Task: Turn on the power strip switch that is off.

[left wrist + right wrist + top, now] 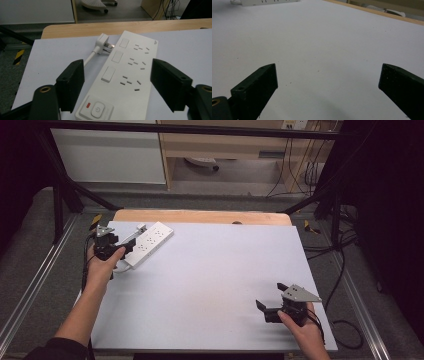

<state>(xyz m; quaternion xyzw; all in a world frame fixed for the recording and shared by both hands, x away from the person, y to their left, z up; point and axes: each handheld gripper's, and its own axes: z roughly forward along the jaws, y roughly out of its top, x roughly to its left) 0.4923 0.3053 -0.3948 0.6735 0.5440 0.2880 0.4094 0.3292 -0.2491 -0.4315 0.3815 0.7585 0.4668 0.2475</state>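
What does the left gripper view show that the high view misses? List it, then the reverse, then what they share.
Left gripper view: power button, red light and three switches on the strip. High view: the right gripper, open, and both forearms. Shared: the strip, its plug, the left gripper astride the strip, the table.

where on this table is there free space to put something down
Most of the pale table top is bare: the whole middle and far right, between the power strip and the right gripper. The far-left corner is crowded: the strip, its plug and cord, with the left gripper straddling its near end.
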